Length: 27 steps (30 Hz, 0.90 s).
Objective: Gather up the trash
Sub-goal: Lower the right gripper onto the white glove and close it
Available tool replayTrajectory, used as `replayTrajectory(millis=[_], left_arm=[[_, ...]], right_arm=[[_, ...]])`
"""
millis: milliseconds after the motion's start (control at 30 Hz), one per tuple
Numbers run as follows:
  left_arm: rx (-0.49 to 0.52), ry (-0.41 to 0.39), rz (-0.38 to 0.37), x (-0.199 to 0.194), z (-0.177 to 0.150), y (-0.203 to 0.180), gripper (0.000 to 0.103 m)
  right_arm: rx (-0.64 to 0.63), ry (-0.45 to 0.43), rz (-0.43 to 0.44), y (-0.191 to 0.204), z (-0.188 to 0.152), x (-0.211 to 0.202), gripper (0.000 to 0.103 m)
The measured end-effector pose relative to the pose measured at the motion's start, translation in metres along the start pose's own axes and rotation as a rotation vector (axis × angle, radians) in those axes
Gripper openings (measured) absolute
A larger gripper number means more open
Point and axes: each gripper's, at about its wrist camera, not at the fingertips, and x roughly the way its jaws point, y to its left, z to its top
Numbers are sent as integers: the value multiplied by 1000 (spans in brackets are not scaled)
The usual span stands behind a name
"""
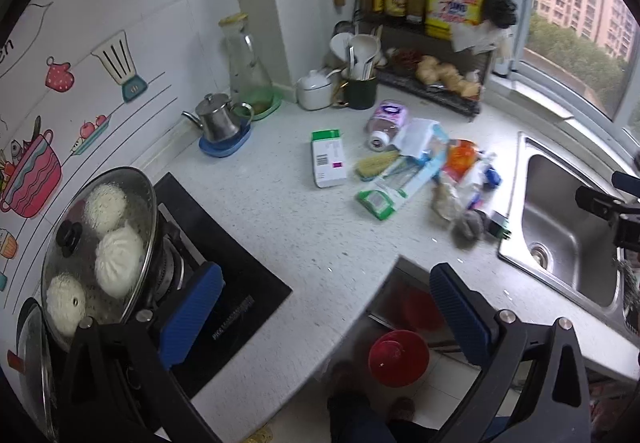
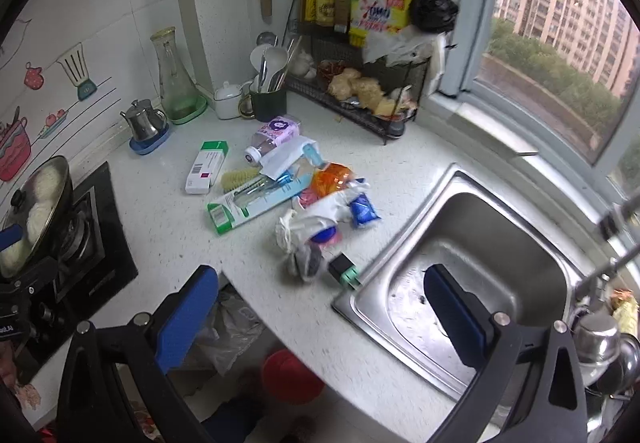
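A pile of trash lies on the white counter (image 1: 280, 227): a green-and-white box (image 1: 328, 159) (image 2: 206, 167), a plastic bottle with a purple label (image 1: 384, 123) (image 2: 272, 139), a long green-edged package (image 1: 396, 183) (image 2: 256, 203), an orange wrapper (image 2: 332, 179), a blue packet (image 2: 362, 211), crumpled white bags (image 2: 308, 227) and a small dark box (image 2: 344, 273). My left gripper (image 1: 324, 307) is open and empty, above the counter's front edge, well short of the pile. My right gripper (image 2: 320, 307) is open and empty, between the counter edge and the sink.
A steel sink (image 2: 472, 275) (image 1: 560, 227) lies right of the pile. A stove (image 1: 224, 283) holds a lidded pan of buns (image 1: 100, 247) at left. A kettle (image 1: 218, 123), carafe, utensil cup and bottle rack (image 2: 360, 83) line the back wall. A red bin (image 1: 398, 357) (image 2: 292, 375) stands on the floor below.
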Motion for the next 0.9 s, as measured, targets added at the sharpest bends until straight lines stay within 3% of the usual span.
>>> replayTrajectory(millis=[300,533,767,900], left_arm=[[67,104,-52,96,47,8,103],[161,191,-69,161,58,1,103],[126,275,-98,201,60,14,103],[130,287,-62,213,64,19,103]], right_arm=[[26,199,3,9,36,107,103],[7,385,-48,27,30,185,103],[61,456,-63,26,34,228,102],[81,497,-68,26,34,247,75]])
